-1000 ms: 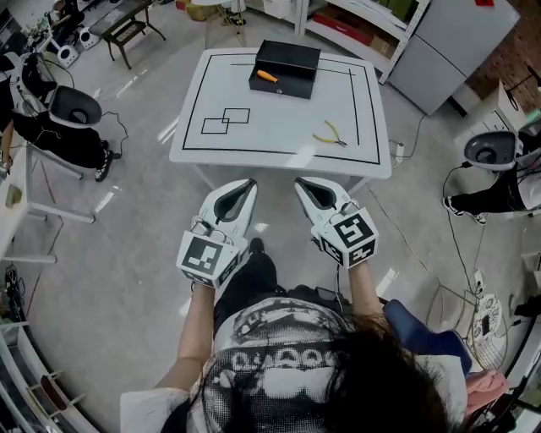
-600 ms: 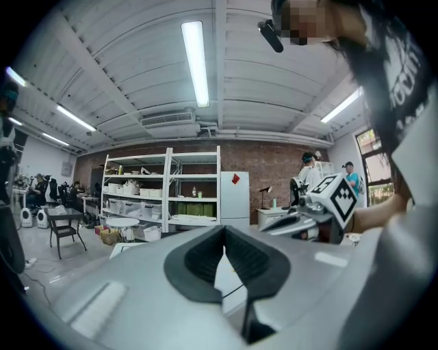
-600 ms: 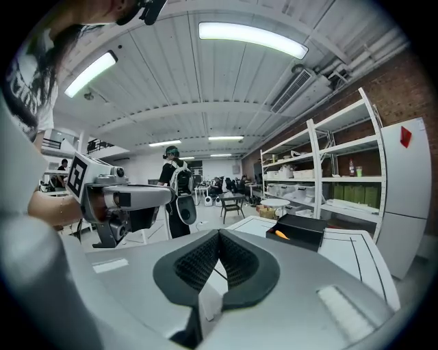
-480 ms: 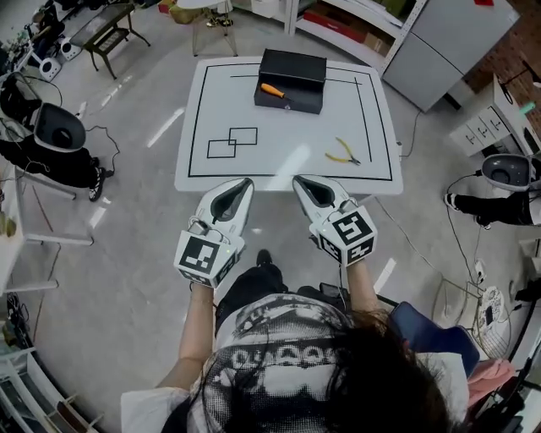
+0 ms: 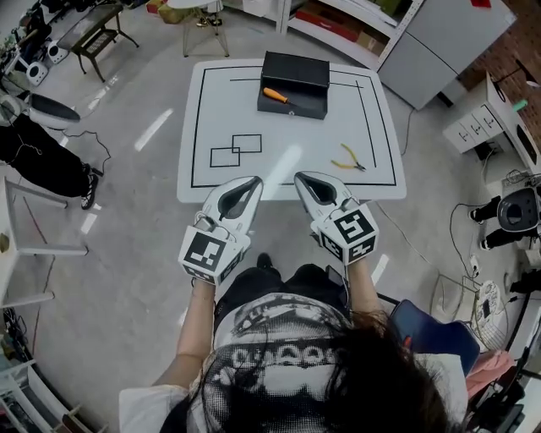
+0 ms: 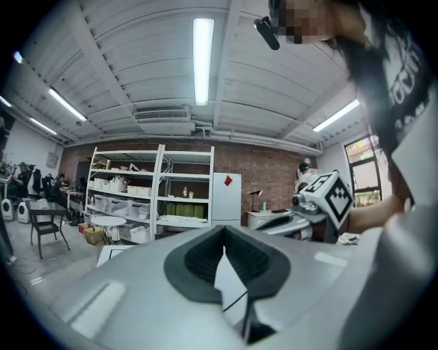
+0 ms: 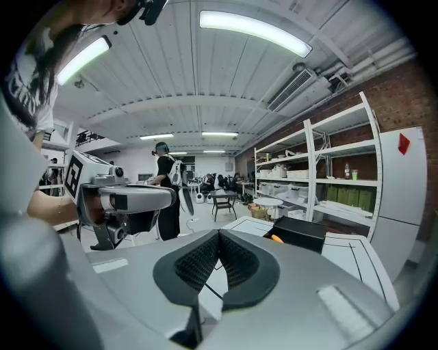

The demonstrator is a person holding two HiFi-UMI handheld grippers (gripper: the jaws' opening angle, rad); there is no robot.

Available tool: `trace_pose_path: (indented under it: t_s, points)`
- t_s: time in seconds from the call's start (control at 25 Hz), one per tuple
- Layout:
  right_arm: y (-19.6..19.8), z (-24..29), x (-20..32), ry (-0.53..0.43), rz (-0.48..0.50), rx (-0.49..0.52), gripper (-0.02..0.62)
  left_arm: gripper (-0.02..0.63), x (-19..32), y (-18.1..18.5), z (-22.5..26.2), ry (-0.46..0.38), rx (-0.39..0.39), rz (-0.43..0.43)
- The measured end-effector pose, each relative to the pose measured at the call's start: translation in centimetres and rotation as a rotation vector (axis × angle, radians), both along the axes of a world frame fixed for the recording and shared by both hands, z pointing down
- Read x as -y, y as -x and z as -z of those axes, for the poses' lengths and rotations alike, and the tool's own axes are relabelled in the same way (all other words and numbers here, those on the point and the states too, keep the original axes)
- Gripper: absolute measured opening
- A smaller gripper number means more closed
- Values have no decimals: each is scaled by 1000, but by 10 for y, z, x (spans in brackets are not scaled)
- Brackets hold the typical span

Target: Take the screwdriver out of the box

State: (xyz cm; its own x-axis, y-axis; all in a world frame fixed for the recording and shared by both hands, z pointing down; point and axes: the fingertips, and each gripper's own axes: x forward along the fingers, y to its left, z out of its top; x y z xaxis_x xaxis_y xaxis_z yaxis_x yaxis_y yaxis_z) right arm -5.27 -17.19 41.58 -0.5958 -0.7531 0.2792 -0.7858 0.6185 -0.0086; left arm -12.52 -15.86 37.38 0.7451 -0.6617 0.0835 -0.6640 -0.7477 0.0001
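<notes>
At the far side of the white table (image 5: 292,135) stands a black open box (image 5: 294,72), and an orange-handled screwdriver (image 5: 275,95) lies in it. In the right gripper view the box (image 7: 301,233) is ahead to the right, with the screwdriver's orange handle (image 7: 276,238) showing at its edge. My left gripper (image 5: 255,180) and right gripper (image 5: 299,177) hang side by side at the table's near edge, far short of the box. Both are shut with nothing between the jaws. Each gripper shows in the other's view: the right gripper (image 6: 321,205) and the left gripper (image 7: 130,198).
Yellow-handled pliers (image 5: 347,158) lie on the table's right half. Two overlapping taped squares (image 5: 236,150) mark its left half, inside a black taped border. Shelving (image 5: 338,21) and a grey cabinet (image 5: 431,46) stand beyond the table. A person in black (image 5: 42,152) is at the left.
The person has stepped toward the table, so it sits nearer in the head view. Both gripper tips now reach its near edge. Both grippers stay shut.
</notes>
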Motion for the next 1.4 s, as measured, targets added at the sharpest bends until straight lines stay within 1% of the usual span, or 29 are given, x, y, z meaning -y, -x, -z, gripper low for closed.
trace_pose_path:
  t_s: [0.36,0.68,1.0,1.4]
  points:
    - [2,-4,12,6,-11,-15,-3,0,9,3,-2,0,-10,-10]
    - [-2,-6,37,10,18,-22,-3,0,25,1,-4,10,4,8]
    - [-13,-10,88,15,53,-30,-3,0,64,-5,-6,17,15,55]
    - [-35,-32,182,42,96,-70,-3,0,134,-12,-20,45,30,129]
